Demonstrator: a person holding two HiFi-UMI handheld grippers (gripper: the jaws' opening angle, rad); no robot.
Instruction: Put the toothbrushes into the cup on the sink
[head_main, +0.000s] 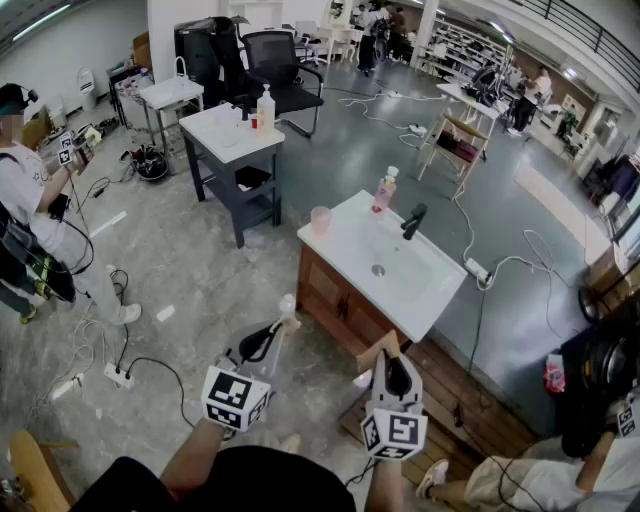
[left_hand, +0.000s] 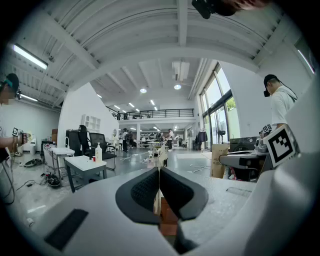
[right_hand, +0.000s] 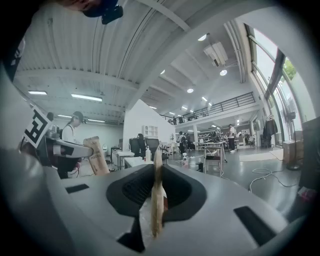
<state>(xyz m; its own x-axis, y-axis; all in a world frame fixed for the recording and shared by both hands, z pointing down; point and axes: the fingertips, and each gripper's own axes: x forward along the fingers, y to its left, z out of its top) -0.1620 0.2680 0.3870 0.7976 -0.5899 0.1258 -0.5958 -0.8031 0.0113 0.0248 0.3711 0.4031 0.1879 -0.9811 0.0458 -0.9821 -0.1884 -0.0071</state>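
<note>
Though both seem light, stiff and slim, a low grip suits each: left gripper (left_hand: 159, 175) clamps one toothbrush (head_main: 287, 305), right gripper (right_hand: 157, 172) pinches the other toothbrush (right_hand: 157, 156); pink cup (head_main: 320, 220) stands well ahead

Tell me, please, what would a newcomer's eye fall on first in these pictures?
Two hand-held tools low in the head view draw the eye: the left tool is shut on a pale toothbrush, and the right tool is shut on a wooden toothbrush. Just beyond them stands a white sink on a wooden cabinet, with a pink cup at its far left corner.
</note>
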